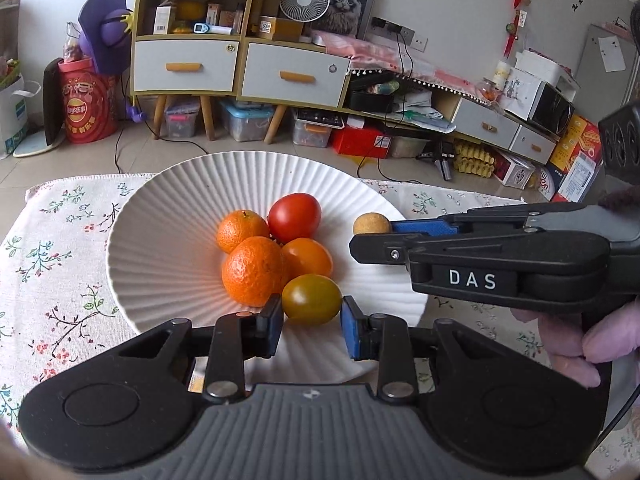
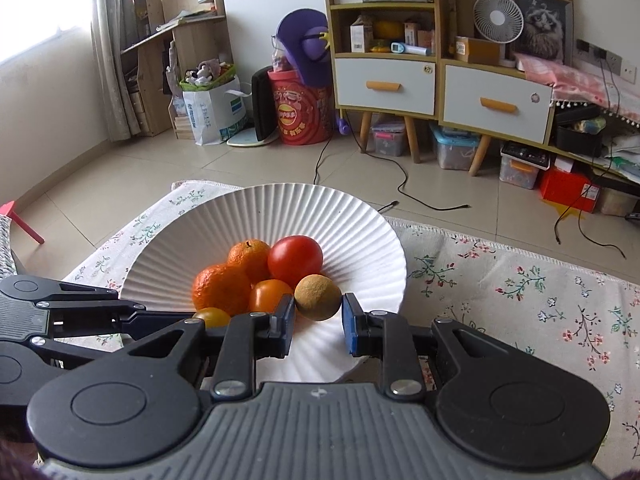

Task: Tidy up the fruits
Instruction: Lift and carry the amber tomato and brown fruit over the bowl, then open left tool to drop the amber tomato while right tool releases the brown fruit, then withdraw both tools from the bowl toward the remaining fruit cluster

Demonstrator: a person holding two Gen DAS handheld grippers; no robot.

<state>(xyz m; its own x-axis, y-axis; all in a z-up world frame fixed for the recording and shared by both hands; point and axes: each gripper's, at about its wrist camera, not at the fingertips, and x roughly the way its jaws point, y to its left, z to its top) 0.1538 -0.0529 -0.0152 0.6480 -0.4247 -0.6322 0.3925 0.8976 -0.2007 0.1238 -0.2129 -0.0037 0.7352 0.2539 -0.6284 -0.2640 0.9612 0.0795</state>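
In the left wrist view, the left gripper (image 1: 311,318) sits at lower centre with its blue pads closed on a yellow-green tomato (image 1: 311,299), held over the near part of a white ribbed bowl (image 1: 160,216). Behind the tomato, in the middle of the bowl, lie two mandarins (image 1: 253,271), a red tomato (image 1: 294,217) and an orange tomato (image 1: 310,257), packed together and touching. From the right edge the right gripper (image 1: 394,227) reaches in, clamped on a small tan round fruit (image 1: 372,224) above the bowl's right rim; a gloved hand (image 1: 580,344) shows at lower right. The bowl stands on a floral cloth (image 1: 60,264) covering the desk. In the right wrist view, that gripper holds the tan fruit at centre frame, over the bowl's near side. The left gripper enters from the left edge, with the yellow-green tomato peeking out at its tip.
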